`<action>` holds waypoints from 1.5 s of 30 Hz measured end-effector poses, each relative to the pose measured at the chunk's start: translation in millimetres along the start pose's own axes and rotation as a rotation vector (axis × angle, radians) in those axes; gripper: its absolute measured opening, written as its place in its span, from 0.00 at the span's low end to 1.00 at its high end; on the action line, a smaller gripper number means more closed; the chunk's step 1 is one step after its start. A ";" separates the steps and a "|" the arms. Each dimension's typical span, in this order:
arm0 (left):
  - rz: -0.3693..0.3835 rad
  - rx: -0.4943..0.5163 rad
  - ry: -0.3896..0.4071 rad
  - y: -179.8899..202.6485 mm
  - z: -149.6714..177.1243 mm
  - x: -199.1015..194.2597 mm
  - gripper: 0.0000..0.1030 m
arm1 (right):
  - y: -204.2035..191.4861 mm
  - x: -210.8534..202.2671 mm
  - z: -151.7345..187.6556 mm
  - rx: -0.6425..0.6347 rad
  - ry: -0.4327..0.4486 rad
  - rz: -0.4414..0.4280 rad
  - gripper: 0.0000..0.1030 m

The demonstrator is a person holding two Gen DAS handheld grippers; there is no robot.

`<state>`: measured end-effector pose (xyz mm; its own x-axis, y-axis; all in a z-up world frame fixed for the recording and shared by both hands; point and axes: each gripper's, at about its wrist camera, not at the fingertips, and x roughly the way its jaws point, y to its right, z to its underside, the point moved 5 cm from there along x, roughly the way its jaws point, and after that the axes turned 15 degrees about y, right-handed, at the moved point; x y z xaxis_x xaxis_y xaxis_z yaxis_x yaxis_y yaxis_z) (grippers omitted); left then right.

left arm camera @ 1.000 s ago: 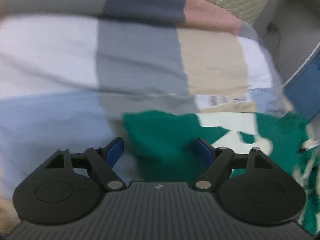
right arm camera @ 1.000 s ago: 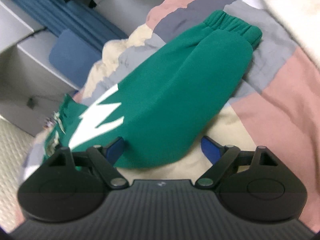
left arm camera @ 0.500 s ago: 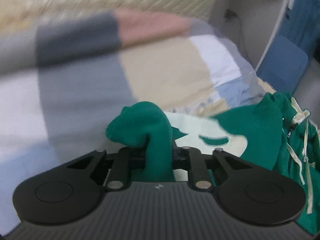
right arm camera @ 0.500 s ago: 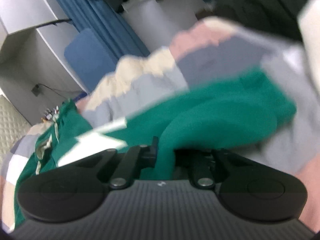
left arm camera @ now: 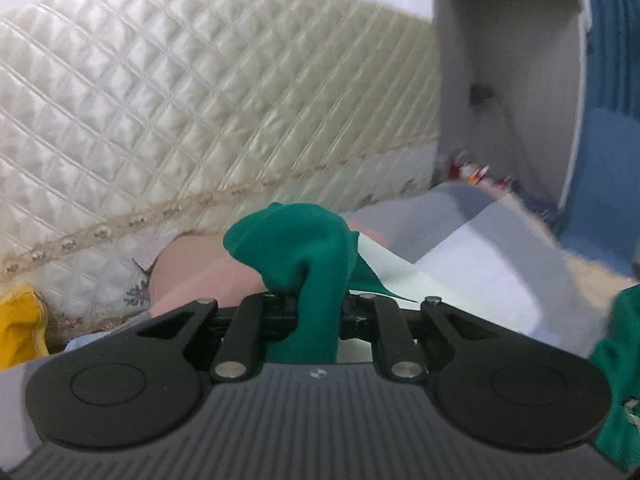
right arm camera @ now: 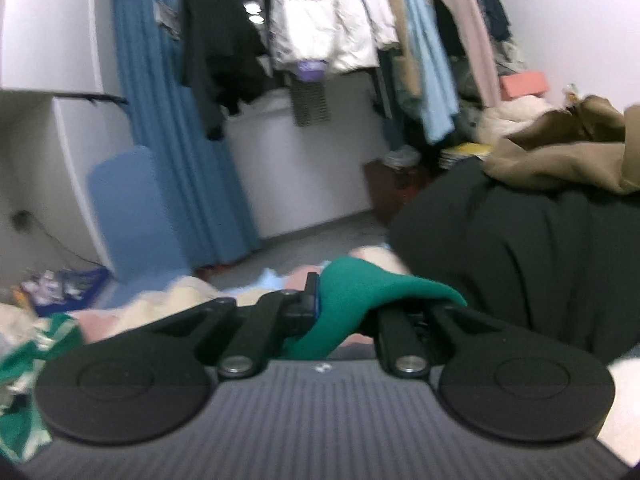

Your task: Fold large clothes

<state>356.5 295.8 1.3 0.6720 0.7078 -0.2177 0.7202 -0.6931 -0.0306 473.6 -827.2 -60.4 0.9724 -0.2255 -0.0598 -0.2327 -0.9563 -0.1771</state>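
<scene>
A green hoodie with a white pattern lies on a patchwork bedspread. My left gripper is shut on a fold of the green hoodie and holds it lifted above the bed. My right gripper is shut on another fold of the same green hoodie, also lifted. More of the garment shows at the right edge of the left wrist view and at the lower left of the right wrist view.
A quilted cream headboard rises behind the bed, with a white cabinet to its right. A yellow item lies at far left. A black garment pile, a brown coat, hanging clothes and a blue curtain stand ahead.
Both grippers closed on the green hoodie and lifted it. Both views tilted up from the bedspread toward the headboard and the room.
</scene>
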 end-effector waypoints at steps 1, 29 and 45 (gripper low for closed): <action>-0.026 0.018 -0.022 3.9 9.2 14.2 0.16 | 4.4 7.2 11.1 -0.007 -0.013 0.021 0.11; 0.328 -0.056 -0.220 -1.9 71.2 -157.7 0.70 | -74.0 -94.3 18.8 -0.013 -0.136 -0.099 0.67; 0.496 -0.046 -0.330 30.8 152.5 -315.2 0.70 | -216.6 -282.3 87.2 -0.035 -0.473 -0.309 0.65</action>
<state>140.5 30.6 -79.8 0.8461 0.2159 -0.4873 0.3456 -0.9183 0.1932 248.0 -540.2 -90.8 0.8796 0.1665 -0.4456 0.0703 -0.9720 -0.2243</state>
